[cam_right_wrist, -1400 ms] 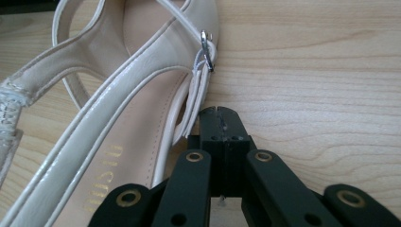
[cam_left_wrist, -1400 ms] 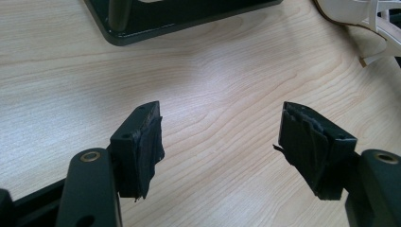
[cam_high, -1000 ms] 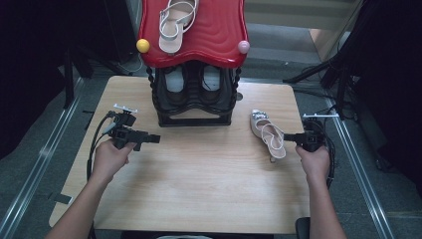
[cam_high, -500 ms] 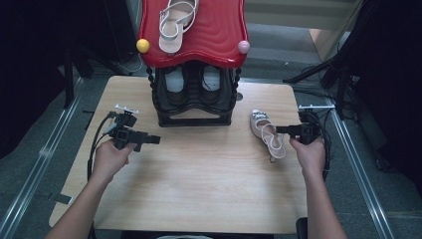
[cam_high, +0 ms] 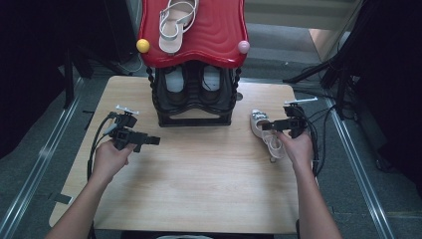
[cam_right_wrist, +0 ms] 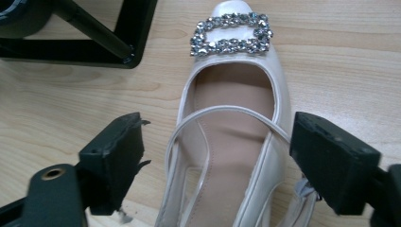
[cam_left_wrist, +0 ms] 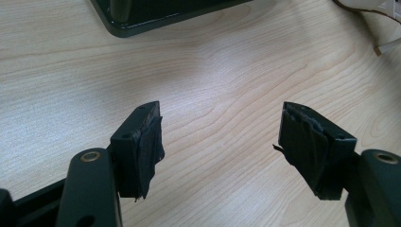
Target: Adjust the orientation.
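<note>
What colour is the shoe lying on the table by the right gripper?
Pale cream, glossy, with a silver rhinestone buckle on the shoe; clearest in the right gripper view.

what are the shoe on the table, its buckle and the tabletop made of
Shoe: looks like glossy cream patent leather or a synthetic, given its sheen. Buckle: seemingly rhinestones in a metal setting, sparkling facets. Tabletop: pale wood or wood-look laminate, visible grain, matte.

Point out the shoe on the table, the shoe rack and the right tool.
shoe on the table (cam_right_wrist: 234, 118), right gripper view, insole.
shoe rack (cam_high: 195, 30), high view, red top shelf.
right tool (cam_right_wrist: 215, 165), right gripper view, midway between its open jaws.
</note>
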`<state>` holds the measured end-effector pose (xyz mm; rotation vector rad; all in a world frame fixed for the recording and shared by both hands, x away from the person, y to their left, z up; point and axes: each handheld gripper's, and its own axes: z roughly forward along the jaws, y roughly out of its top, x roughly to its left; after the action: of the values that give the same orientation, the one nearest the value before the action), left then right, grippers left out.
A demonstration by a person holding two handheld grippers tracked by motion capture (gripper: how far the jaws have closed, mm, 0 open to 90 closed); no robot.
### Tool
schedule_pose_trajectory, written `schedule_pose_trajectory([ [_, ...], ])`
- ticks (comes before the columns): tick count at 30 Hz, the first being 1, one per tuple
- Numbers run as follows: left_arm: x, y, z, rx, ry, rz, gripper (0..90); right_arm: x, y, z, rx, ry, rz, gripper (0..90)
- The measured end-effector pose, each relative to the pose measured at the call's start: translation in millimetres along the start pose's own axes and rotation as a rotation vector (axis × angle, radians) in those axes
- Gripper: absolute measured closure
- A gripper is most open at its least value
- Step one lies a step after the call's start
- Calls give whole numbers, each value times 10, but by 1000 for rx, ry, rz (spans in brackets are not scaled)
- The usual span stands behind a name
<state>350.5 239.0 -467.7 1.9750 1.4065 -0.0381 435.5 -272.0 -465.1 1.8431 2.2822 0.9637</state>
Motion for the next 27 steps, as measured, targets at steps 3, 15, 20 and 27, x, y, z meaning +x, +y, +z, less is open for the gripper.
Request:
schedule_pose_trajectory([
  [3, -1, -3, 2, 1, -1, -2, 315, -3, 14, 22, -5, -7, 6, 170],
  [15, 7, -13, 19, 14, -3, -3, 314, 22, 49, 91, 14, -53, -31, 149],
  [20, 5, -15, 21, 13, -5, -3, 315, 25, 140, 8, -4, -38, -29, 153],
  [27, 14, -24, 17, 11, -2, -3, 314, -71, 174, 95, 40, -45, -27, 152],
])
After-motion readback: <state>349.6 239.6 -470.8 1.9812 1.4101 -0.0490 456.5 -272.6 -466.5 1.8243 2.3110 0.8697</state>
